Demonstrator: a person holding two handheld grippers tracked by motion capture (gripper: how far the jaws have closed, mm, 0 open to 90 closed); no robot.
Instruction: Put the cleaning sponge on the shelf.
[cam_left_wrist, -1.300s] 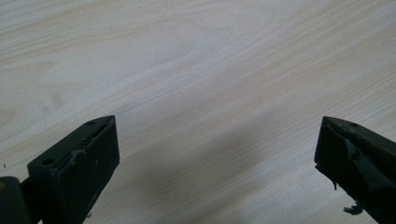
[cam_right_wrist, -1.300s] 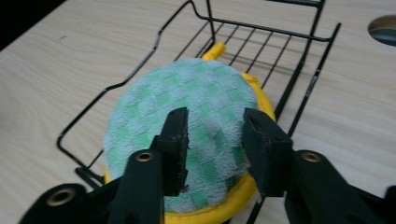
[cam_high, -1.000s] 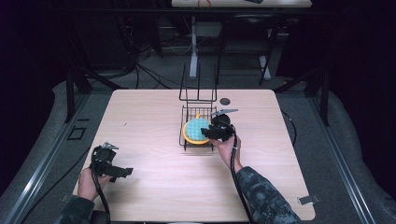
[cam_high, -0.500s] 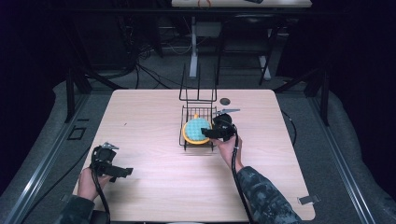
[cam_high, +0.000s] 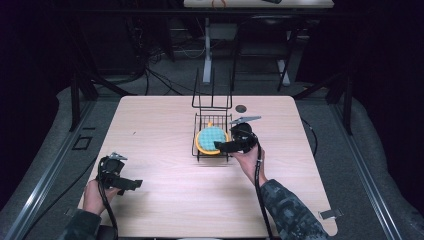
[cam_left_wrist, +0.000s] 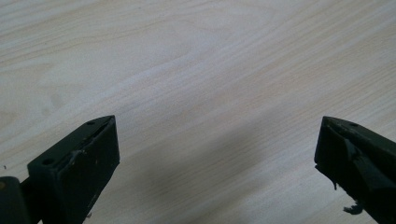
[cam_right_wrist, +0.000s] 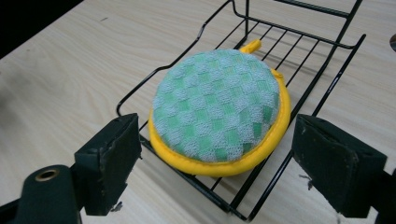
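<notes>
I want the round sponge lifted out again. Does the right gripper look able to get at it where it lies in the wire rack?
Probably yes: the right gripper stands open just before the sponge, which lies uncovered on the wire rack.

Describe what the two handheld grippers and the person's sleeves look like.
Both the left gripper and the right gripper are black, each with two blocky, scuffed jaws. A grey three-cornered plate tops the right one, a smaller grey plate the left. A black cable trails from each along the forearm. The sleeves are grey-green camouflage.
</notes>
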